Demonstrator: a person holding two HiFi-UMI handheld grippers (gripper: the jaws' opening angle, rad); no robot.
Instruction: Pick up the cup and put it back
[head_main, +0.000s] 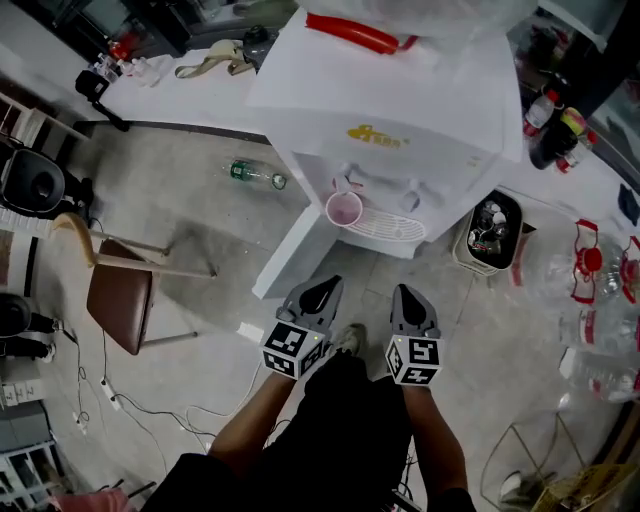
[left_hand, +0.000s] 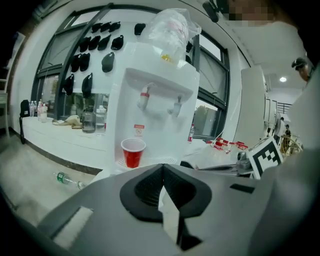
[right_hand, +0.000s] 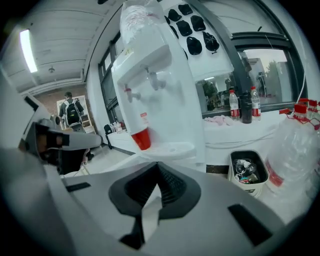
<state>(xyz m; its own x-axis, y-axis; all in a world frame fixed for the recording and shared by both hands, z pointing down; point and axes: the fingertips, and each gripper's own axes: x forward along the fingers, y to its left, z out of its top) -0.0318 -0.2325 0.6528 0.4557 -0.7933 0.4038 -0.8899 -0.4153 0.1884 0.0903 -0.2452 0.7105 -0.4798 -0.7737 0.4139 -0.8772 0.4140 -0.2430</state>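
Observation:
A red cup stands upright on the left side of the drip tray of a white water dispenser, under its left tap. In the left gripper view the cup shows ahead and slightly left; in the right gripper view the cup is ahead at left. My left gripper is shut and empty, held short of the tray and below the cup. My right gripper hangs beside it, also shut with nothing in it. The jaws meet in both gripper views, left gripper and right gripper.
A bin of rubbish stands right of the dispenser. Large water jugs lie at the far right. A plastic bottle lies on the floor at left, near a brown chair and cables.

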